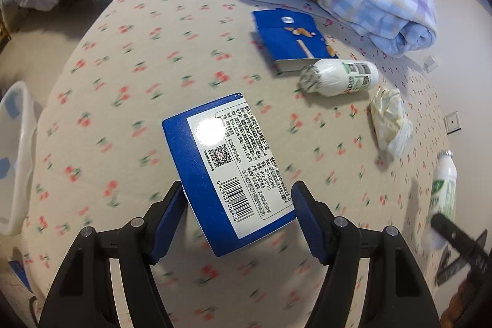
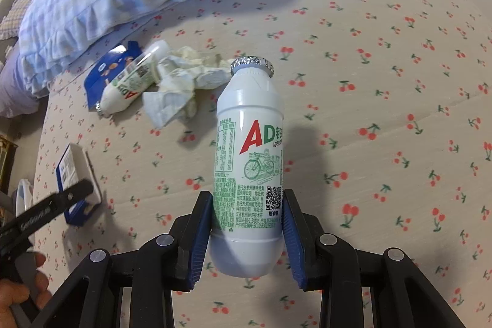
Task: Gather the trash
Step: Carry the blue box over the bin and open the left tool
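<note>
Left wrist blur: left tongs [image 1: 240, 217] perhaps clamp box [image 1: 227, 171]; right tongs [image 2: 247, 231] grasp bottle [image 2: 249, 162].

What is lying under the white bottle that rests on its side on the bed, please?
One end of the lying bottle overlaps the opened blue box, with crumpled paper beside it. Whether anything else sits beneath is hidden.

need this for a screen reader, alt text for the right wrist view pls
The right gripper clamps a white AD drink bottle above a cherry-print bedsheet. Behind lie crumpled tissue, a second bottle and a blue box.
</note>
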